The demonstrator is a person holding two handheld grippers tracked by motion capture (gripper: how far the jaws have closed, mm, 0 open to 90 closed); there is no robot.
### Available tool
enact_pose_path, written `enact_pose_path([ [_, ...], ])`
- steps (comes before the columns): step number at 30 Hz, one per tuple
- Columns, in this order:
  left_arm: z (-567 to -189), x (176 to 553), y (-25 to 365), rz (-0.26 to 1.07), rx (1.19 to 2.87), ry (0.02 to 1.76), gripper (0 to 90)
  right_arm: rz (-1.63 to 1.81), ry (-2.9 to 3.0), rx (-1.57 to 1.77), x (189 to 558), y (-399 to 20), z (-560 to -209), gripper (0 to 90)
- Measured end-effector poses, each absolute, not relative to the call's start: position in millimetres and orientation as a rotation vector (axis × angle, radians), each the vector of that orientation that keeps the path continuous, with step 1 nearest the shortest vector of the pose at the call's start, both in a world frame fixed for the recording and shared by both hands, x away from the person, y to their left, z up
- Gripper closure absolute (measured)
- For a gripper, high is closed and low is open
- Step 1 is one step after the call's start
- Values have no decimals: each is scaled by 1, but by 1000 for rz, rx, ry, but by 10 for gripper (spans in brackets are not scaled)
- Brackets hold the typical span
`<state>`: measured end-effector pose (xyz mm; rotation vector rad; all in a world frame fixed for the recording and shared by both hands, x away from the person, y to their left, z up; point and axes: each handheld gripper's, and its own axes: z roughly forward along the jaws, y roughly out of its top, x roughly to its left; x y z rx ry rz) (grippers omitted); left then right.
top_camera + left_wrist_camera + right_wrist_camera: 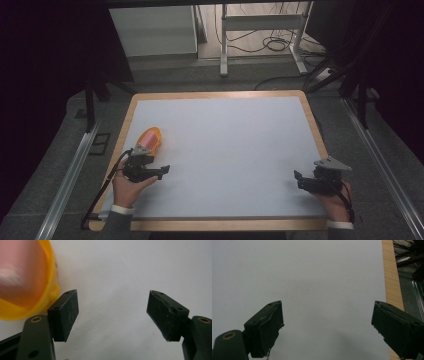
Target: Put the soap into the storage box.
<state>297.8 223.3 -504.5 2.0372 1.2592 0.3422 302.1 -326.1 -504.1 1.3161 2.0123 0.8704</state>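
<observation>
spanning most of the high view is the counter [225, 150], a pale sheet with a wooden border. on its near left part lies the one loose thing, an orange and pink cup [150, 139], on its side.

the left tool [161, 170] is in the person's left hand [127, 187] just near of the cup, its jaws pointing right across the counter. in the left gripper view its jaws stand wide with bare counter between them, and the cup [22, 277] sits off to one side, close against the outer face of one jaw and not inside the gap. the right tool [299, 179] rests at the near right of the counter, well apart from the cup; in the right gripper view [327, 327] its jaws are wide too, with nothing between them.

judging from this, the step in hand is the approach to a grasp: the left tool is beside the cup but not lined up on it. the next move calls for swinging the jaws toward the cup so its wall or rim comes between the pads, then closing; a rounded cup on its side may roll if nudged first.

no brand, label or writing can be read on the cup or the counter.
</observation>
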Motion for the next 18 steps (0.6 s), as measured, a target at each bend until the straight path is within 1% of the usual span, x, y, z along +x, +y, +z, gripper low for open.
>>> enact_pose_path([
  [6, -514, 294, 222, 330, 2051, 1253, 259, 870, 2012, 1314, 302, -325, -504, 102],
  [18, -507, 293, 233, 344, 2001, 1266, 256, 881, 1998, 1298, 301, -323, -501, 103],
])
